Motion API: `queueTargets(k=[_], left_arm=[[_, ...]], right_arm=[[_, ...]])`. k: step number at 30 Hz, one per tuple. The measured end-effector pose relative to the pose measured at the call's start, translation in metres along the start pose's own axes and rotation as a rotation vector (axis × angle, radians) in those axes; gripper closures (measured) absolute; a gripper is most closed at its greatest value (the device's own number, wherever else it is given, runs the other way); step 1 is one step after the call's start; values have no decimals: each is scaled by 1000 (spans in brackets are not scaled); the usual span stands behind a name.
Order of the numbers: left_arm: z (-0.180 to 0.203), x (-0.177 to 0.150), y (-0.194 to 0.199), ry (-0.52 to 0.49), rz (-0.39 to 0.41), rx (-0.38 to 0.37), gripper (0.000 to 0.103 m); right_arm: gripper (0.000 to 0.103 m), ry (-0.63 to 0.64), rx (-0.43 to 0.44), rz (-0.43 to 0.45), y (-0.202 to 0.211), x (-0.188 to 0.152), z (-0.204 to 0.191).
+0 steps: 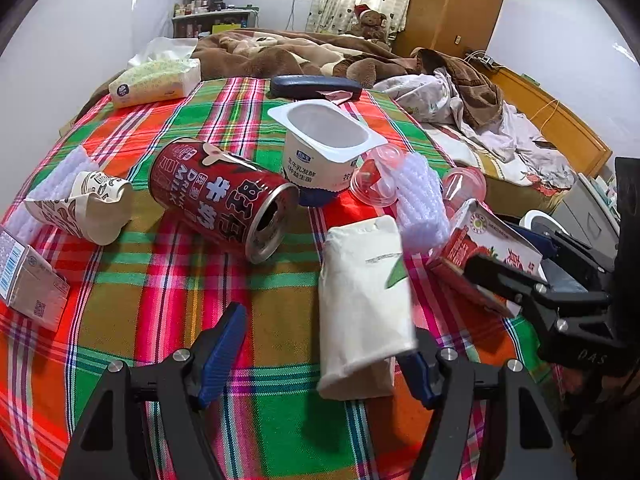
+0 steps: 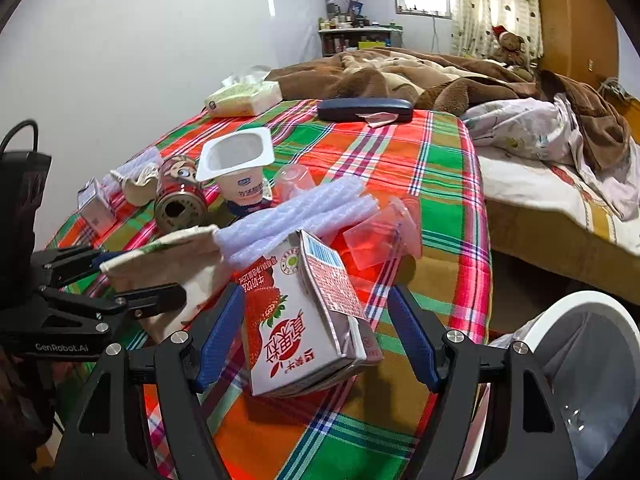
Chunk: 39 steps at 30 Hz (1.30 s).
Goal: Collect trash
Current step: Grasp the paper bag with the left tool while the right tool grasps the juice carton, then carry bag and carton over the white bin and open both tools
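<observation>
Trash lies on a plaid tablecloth. My left gripper is open around a flattened white paper cup, its blue pads either side and apart from it. My right gripper is open around a strawberry milk carton lying on the cloth; that carton also shows in the left wrist view. A red milk can lies on its side. A white yogurt cup stands upright. A crushed paper cup lies at left.
A white trash bin stands below the table's right edge. Bubble wrap, pink plastic lids, a small carton, a tissue pack and a dark glasses case lie on the cloth. A bed is behind.
</observation>
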<state>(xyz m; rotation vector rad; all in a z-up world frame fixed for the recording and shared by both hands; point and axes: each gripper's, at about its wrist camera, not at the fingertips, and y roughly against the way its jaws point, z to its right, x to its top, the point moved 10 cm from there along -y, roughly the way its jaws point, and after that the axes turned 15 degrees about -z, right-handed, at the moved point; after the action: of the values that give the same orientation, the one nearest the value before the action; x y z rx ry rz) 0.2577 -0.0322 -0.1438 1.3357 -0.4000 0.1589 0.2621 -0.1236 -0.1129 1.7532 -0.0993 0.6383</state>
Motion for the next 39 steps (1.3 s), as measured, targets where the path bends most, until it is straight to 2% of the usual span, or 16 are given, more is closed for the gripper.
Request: queueTargets(k=[2, 4, 8, 9, 11, 12, 13, 15, 26, 39], left_arm=[[3, 1, -1, -11, 1, -9, 37], [5, 1, 0, -11, 6, -24, 50], [8, 1, 1, -13, 5, -45, 61], [10, 2, 2, -11, 10, -53, 68], [10, 2, 4, -1, 17, -66, 73], [10, 3, 4, 1, 20, -64, 75], [10, 3, 5, 0, 22, -62, 75], [11, 2, 7, -2, 28, -57, 77], [14, -1, 25, -5, 78, -28, 78], [38, -4, 68, -50, 152, -33, 78]], right_arm=[[28, -4, 15, -12, -3, -2, -2], [28, -7, 16, -16, -3, -2, -3], [28, -23, 31, -14, -3, -3, -4], [28, -25, 37, -15, -3, -4, -4], [38, -29, 46, -13, -2, -5, -6], [48, -31, 52, -10, -2, -5, -6], [56, -32, 51, -10, -2, -5, -7], [63, -35, 36, -8, -2, -6, -6], [63, -44, 49, 33, 10, -9, -9], [63, -105, 14, 143, 56, -11, 7]])
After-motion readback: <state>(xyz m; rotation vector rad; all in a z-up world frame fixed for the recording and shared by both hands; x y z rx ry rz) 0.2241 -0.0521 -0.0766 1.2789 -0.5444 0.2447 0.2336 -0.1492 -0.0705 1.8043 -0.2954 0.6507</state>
